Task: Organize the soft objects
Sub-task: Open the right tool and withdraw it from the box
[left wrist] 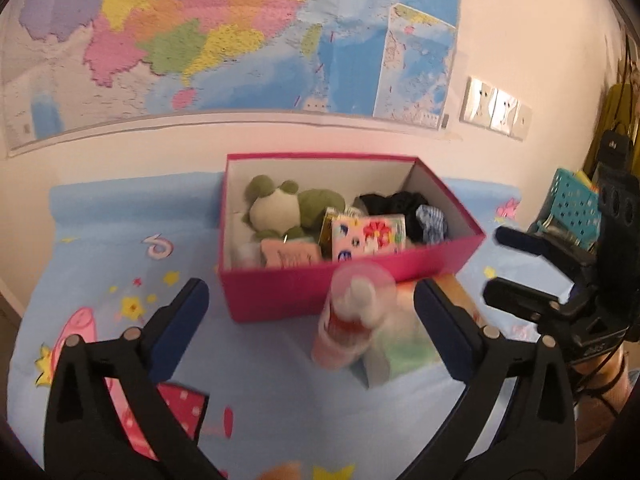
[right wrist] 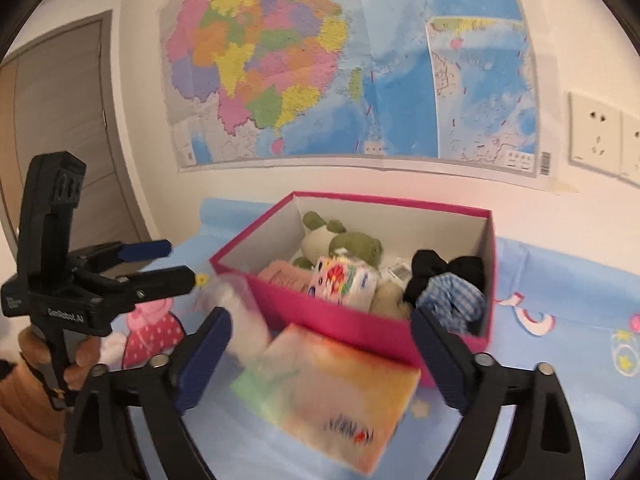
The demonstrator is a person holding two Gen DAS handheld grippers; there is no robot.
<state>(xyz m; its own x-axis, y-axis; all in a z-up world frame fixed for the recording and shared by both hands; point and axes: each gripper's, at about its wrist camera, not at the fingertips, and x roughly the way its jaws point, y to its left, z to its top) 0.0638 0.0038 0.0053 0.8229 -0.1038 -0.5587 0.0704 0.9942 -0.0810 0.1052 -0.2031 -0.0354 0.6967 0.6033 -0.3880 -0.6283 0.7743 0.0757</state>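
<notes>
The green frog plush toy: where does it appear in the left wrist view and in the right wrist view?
Left wrist view: the green frog plush toy lies in the back left corner of the pink box, left of centre in the picture.
Right wrist view: the same toy lies against the box's back wall, about mid-picture, behind the floral tissue pack.
Shared landmark: the wall map above the box.

White lettering reading "GenRobot.AI" stands on the left tool [right wrist: 176, 264] body; print on the wall map [right wrist: 340, 64] is too small to read.
</notes>
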